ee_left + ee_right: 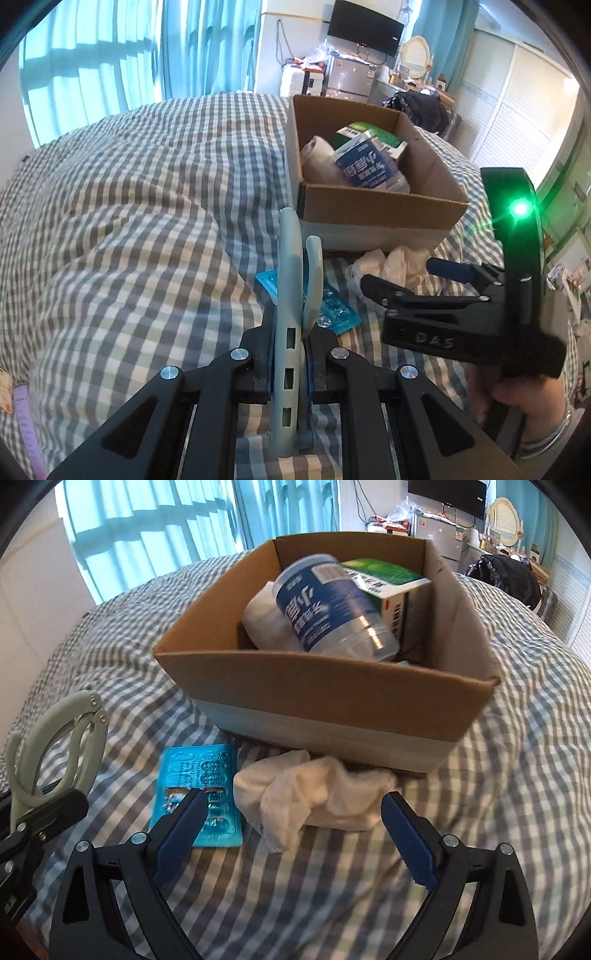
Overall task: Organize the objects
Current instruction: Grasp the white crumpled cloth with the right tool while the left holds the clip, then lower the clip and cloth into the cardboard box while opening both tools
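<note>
From the left wrist, the left gripper (290, 354) has its fingers clamped on a grey-green folding hanger clip (288, 295), which stands on edge between the pads and sticks out well past the fingertips. Just beyond the tips, partly hidden by the clip, a blue blister pack (338, 314) lies flat on the checked bedspread (147, 221). Farther ahead and a little to the right sits the open cardboard box (380, 206), with a blue-labelled plastic jar (369, 166), a green and white carton (373, 134) and a pale rolled cloth (319, 158) inside. A crumpled white cloth (399, 262) lies against the box's near wall, right of the fingers. The right gripper (399, 280) reaches over that cloth, held by a hand (517, 398) at the right edge. Left of the fingers the bedspread runs wide and bare.

From the right wrist, the right gripper (291, 812) has its fingers wide apart with nothing between the pads. The crumpled white cloth (314, 794) lies right between and just ahead of the fingertips. The blister pack (199, 794) sits under the left finger (177, 834), touching the cloth's edge. The cardboard box (332, 701) stands just behind the cloth, its near wall close ahead. The hanger clip (55, 753) shows far left in the left gripper (37, 812). Open bedspread (517, 775) lies to the right of the fingers.
</note>
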